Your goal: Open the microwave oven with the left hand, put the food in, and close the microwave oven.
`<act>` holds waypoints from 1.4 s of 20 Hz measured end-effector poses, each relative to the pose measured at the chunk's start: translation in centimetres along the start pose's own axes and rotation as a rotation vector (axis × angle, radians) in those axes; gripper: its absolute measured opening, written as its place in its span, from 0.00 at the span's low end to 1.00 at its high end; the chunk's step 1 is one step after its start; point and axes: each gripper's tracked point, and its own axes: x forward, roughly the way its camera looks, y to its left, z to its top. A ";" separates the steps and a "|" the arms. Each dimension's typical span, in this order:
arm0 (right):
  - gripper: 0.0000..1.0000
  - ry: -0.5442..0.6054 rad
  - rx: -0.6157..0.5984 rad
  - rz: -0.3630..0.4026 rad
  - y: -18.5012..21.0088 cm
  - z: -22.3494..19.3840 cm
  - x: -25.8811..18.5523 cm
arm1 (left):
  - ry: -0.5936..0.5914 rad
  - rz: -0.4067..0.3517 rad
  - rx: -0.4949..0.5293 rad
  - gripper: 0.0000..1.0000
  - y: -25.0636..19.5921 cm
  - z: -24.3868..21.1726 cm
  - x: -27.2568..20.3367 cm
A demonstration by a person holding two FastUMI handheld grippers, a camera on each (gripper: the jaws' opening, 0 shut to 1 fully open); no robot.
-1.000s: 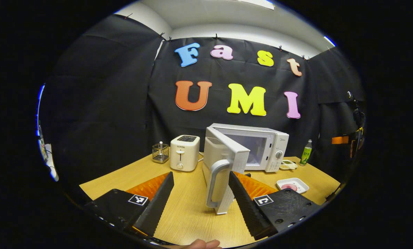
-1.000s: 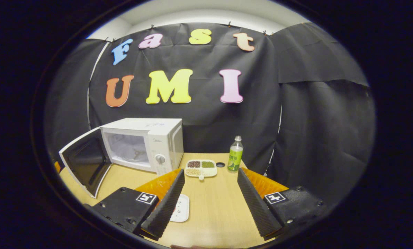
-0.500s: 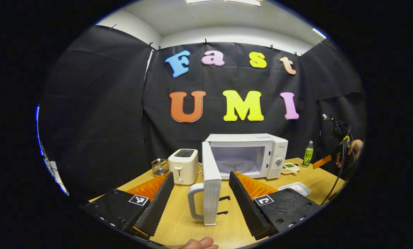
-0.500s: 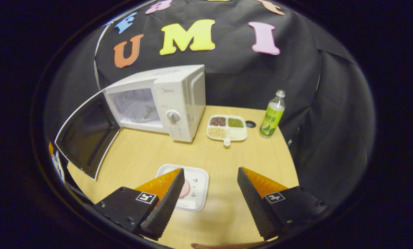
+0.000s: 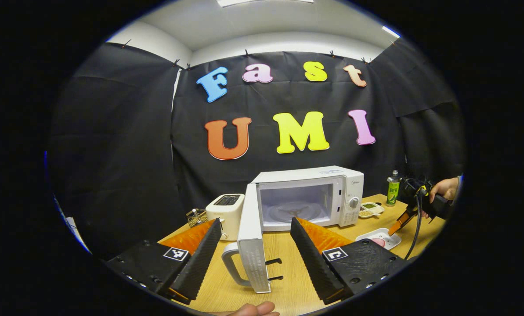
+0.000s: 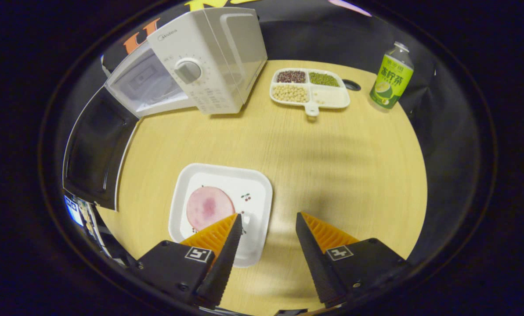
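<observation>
Left gripper view: microwave [image 5: 308, 197] on the table [image 5: 288, 281], its door [image 5: 253, 250] swung wider than a second ago and now edge-on, handle [image 5: 231, 265] clear of the left gripper [image 5: 255, 254]; fingers spread wide, gripping nothing, door standing between them but untouched. Cavity fully exposed, so opening step judged done. Farther right, right gripper [image 5: 402, 219] in a hand [image 5: 442, 188], dipped toward the plate [image 5: 382, 239]. Right gripper view: camera tilted down since half a second ago, plate [image 6: 220, 210] with its pink slice of food [image 6: 209, 208] now close under the right gripper [image 6: 266, 239]. Fingers parted, nothing held; left finger over the plate's near corner, contact not clear. Plate well apart from microwave [image 6: 200, 66]. Pickup judged next. Divided dish [image 6: 310, 90] and green bottle [image 6: 391, 77] behind, untouched.
</observation>
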 end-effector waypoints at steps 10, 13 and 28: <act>0.08 0.128 0.020 0.058 0.6 -0.1 1.6 | -0.055 -0.004 0.054 0.94 -1.4 1.6 -0.3; 0.04 0.199 0.121 0.163 1.1 -0.5 1.2 | -0.061 0.006 0.057 0.96 -1.2 1.7 -0.6; 0.04 0.075 0.291 0.373 5.1 0.1 -4.1 | -0.027 -0.058 -0.062 0.96 0.0 0.7 -1.5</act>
